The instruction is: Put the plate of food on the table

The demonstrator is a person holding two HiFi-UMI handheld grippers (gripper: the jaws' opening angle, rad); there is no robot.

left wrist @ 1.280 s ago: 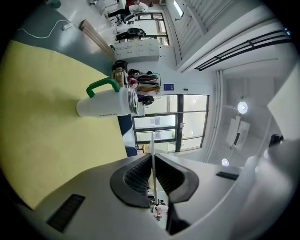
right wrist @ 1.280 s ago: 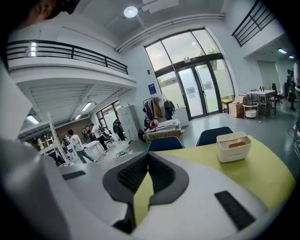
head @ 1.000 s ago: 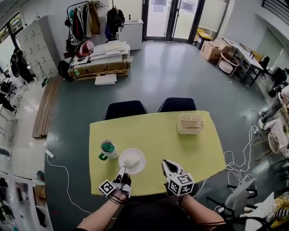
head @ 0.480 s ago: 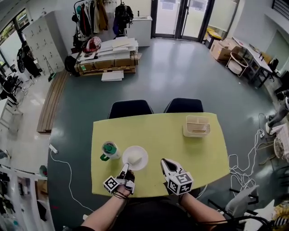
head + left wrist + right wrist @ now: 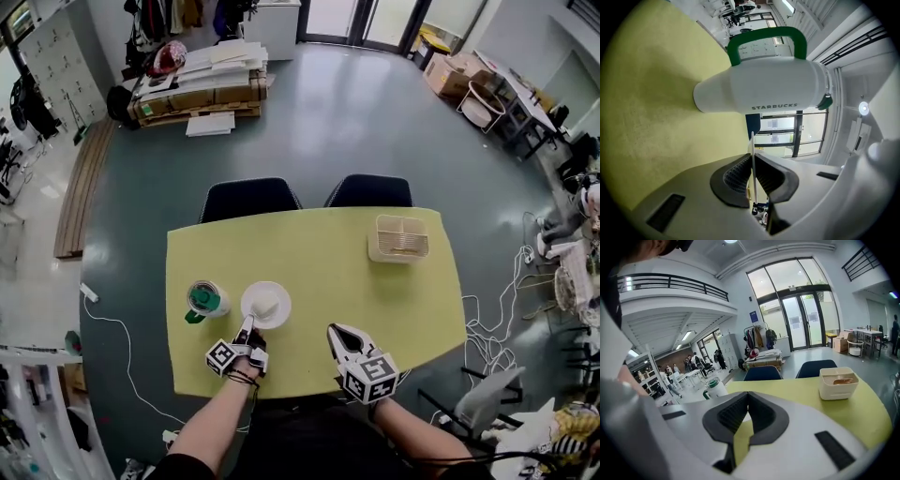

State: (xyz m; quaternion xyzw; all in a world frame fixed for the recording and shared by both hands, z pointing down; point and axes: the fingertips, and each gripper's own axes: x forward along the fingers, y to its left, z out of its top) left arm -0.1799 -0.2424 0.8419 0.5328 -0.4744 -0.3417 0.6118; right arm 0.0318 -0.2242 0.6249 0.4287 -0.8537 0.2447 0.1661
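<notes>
A white plate [image 5: 282, 315] with a pale lump of food [image 5: 267, 303] rests on the yellow table [image 5: 375, 309], left of centre. My left gripper [image 5: 247, 324] is shut on the plate's near rim. In the left gripper view the plate's thin white edge [image 5: 752, 143] runs between the dark pads [image 5: 737, 176]. My right gripper [image 5: 336, 330] rests near the table's front edge, right of the plate, and is shut with nothing in it. Its pads [image 5: 761, 412] meet at the tips in the right gripper view.
A white mug with a green handle and lid [image 5: 203, 300] stands just left of the plate, close to the left gripper [image 5: 764, 89]. A cream slotted box [image 5: 398, 239] sits at the table's far right. Two dark chairs [image 5: 248, 199] stand behind the table.
The left gripper has carried the plate away from the table's front edge, to a spot level with the mug. The right gripper has stayed put. The head view has shifted.
</notes>
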